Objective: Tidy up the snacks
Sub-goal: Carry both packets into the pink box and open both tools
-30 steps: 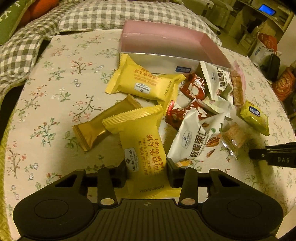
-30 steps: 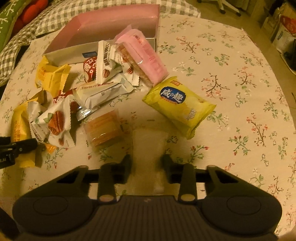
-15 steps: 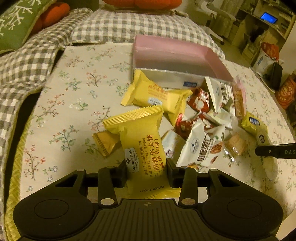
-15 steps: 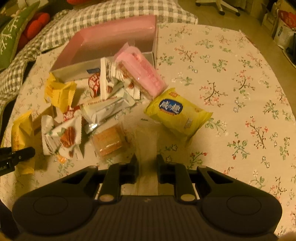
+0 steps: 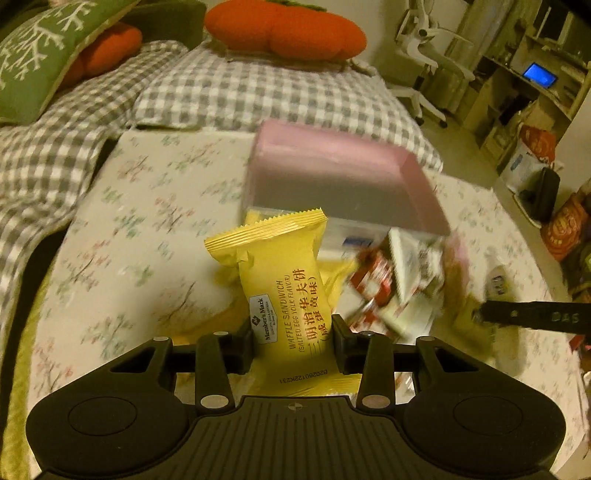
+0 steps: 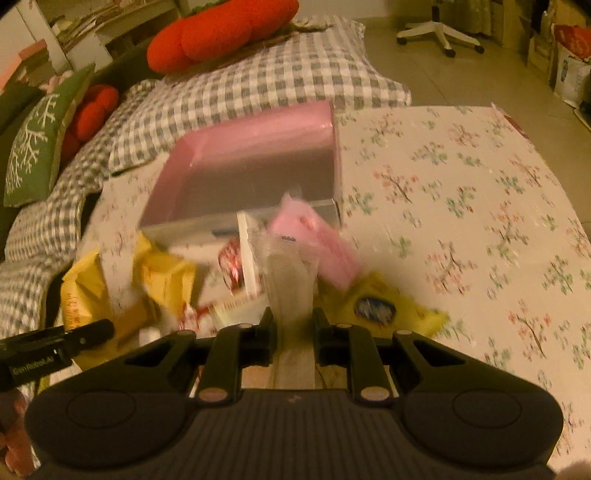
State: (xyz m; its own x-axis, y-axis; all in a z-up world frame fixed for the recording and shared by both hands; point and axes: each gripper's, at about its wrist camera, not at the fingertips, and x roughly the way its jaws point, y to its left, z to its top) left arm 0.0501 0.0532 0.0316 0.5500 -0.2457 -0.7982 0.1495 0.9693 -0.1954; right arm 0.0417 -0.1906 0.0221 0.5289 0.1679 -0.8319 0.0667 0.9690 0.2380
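Observation:
My left gripper (image 5: 293,341) is shut on a yellow waffle sandwich packet (image 5: 282,291) and holds it upright above the table, in front of the pink box (image 5: 332,184). My right gripper (image 6: 293,326) is shut on a clear wrapped snack (image 6: 290,280) and holds it up, pointing at the pink box (image 6: 255,162). The box is open and looks empty. A pile of snacks (image 5: 399,291) lies before the box; in the right wrist view it includes a pink packet (image 6: 325,243) and yellow packets (image 6: 162,280).
The floral tablecloth (image 6: 461,206) covers the table. A checked blanket (image 5: 258,92) with orange cushions (image 5: 280,29) lies behind the box. The right gripper's finger (image 5: 532,317) shows at the right of the left wrist view. A yellow biscuit packet (image 6: 391,306) lies right of the pile.
Both grippers have lifted their packets off the table and moved toward the pink box. The right gripper closed on the clear snack during this time.

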